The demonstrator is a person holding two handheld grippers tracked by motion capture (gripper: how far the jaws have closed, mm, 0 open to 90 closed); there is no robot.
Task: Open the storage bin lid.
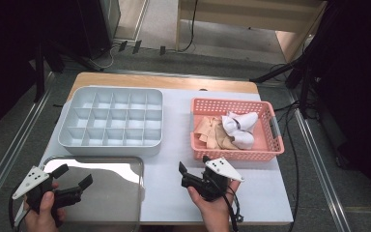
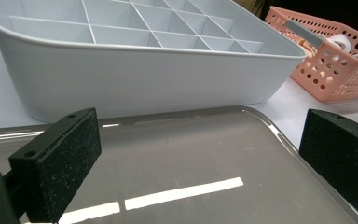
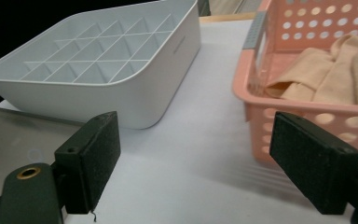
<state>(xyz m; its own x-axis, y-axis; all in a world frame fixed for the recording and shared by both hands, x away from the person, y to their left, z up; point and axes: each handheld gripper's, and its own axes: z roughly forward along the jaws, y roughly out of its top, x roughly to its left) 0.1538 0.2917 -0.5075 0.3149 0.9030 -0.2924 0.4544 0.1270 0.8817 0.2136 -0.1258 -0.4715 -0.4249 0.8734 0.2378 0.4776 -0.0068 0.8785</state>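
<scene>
My left gripper (image 1: pixel 73 175) is open over the near left part of a shiny metal tray (image 1: pixel 113 195), with nothing between its jaws. In the left gripper view the left gripper (image 2: pixel 200 156) hangs just above the tray surface (image 2: pixel 177 135). My right gripper (image 1: pixel 194 164) is open and empty above the white mat, in front of a pink basket (image 1: pixel 236 154). The right gripper view shows the right gripper (image 3: pixel 196 158) facing the gap between the basket (image 3: pixel 261 107) and a grey divided box (image 3: pixel 144 93). Beige cloth (image 1: pixel 215 133) and white rolled pieces (image 1: pixel 239 128) lie in the basket.
The grey divided box (image 1: pixel 108 147) stands behind the metal tray, its compartments bare. A white mat (image 1: pixel 178 140) covers the wooden table. Cables trail on the floor to the right of the table. The table's front edge lies close under both hands.
</scene>
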